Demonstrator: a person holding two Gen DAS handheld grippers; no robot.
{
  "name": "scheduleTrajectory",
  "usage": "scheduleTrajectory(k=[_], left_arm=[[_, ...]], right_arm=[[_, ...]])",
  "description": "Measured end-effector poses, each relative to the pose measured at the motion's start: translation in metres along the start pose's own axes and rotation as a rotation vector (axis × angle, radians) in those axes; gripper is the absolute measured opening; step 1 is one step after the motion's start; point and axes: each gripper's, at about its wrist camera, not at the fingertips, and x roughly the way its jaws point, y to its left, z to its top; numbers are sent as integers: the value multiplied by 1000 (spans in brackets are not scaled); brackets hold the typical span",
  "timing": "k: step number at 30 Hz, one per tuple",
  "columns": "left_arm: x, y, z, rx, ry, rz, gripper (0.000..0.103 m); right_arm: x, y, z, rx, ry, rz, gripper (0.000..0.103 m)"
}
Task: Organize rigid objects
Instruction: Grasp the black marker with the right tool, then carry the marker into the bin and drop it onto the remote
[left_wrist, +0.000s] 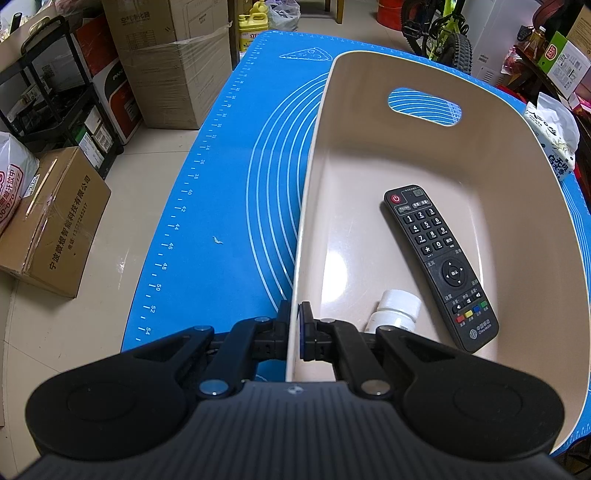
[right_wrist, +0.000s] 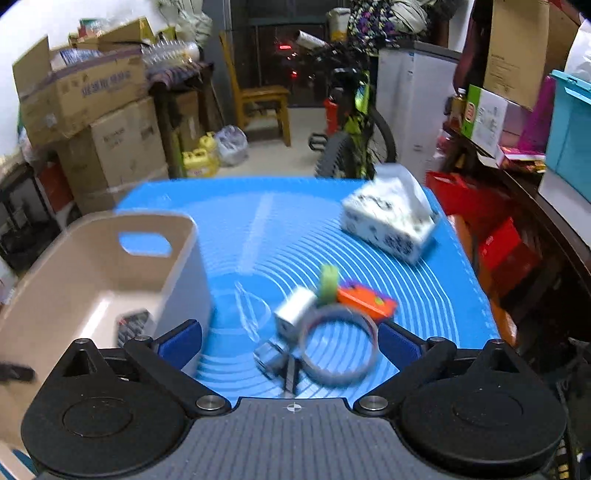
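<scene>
From the left wrist we see our left gripper (left_wrist: 295, 325) angled steeply down, pinching the near wall of the beige plastic bin (left_wrist: 406, 74); inside lie a black remote control (left_wrist: 439, 266) and a white capped bottle (left_wrist: 395, 310).

From the right wrist, blurred, our right gripper (right_wrist: 291, 343) is spread wide, holding nothing, tilted over a clear tape ring (right_wrist: 338, 347), small white box (right_wrist: 295, 310) and orange toy (right_wrist: 365, 301) on the blue mat (right_wrist: 258, 221) covering the desk.

bin (left_wrist: 424, 77) beige | mat (left_wrist: 229, 206) blue, white rings | remote (left_wrist: 439, 266) black | tissue box (right_wrist: 391, 225) white, dark print | bottle (left_wrist: 397, 308) white
</scene>
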Motion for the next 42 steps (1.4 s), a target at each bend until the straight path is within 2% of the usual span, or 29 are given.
scheduleTrajectory(k=[4, 11, 20, 27, 32, 34, 42], left_arm=[[-1, 1, 0, -6, 0, -3, 6], [-1, 1, 1, -5, 0, 1, 6], [0, 1, 1, -6, 0, 1, 6], [0, 1, 1, -5, 0, 2, 6], [0, 1, 1, -5, 0, 2, 6], [0, 1, 1, -5, 1, 2, 6], [0, 1, 1, -3, 1, 3, 6]], right_arm=[[19, 0, -19, -48, 58, -17, 101], [45, 0, -46, -41, 132, 6, 97], [68, 0, -63, -28, 189, 8, 76], [69, 2, -63, -38, 171, 17, 63], [66, 3, -62, -45, 159, 34, 42], [64, 5, -62, -40, 162, 64, 26], [58, 5, -63, -19, 154, 66, 24]])
